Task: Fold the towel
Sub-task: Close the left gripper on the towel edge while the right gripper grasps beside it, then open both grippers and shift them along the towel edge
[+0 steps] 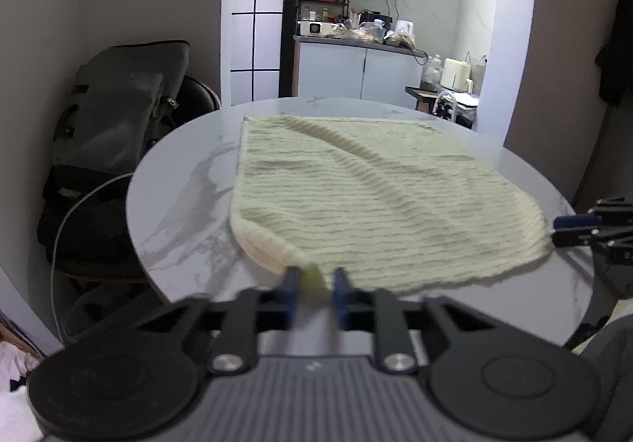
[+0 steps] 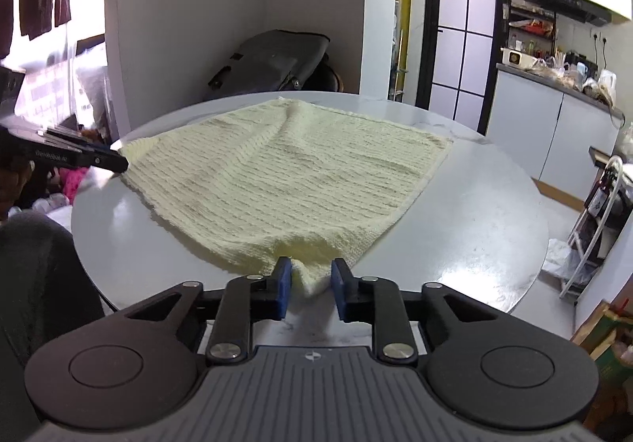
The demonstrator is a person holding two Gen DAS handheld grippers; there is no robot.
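Observation:
A pale yellow ribbed towel (image 1: 368,196) lies spread on a round white marble table (image 1: 182,212); it also shows in the right wrist view (image 2: 285,173). My left gripper (image 1: 315,277) has its blue pads on either side of the towel's near left corner, which bunches between them. My right gripper (image 2: 311,277) holds the near right corner the same way, with cloth bunched between the pads. Each gripper also appears at the edge of the other's view: the right one (image 1: 573,230), the left one (image 2: 110,161).
A grey bag (image 1: 118,117) rests on a dark chair behind the table at the left. A kitchen counter (image 1: 356,42) with appliances stands beyond. A white rack (image 2: 593,236) and a paper bag (image 2: 605,339) stand on the floor at the right.

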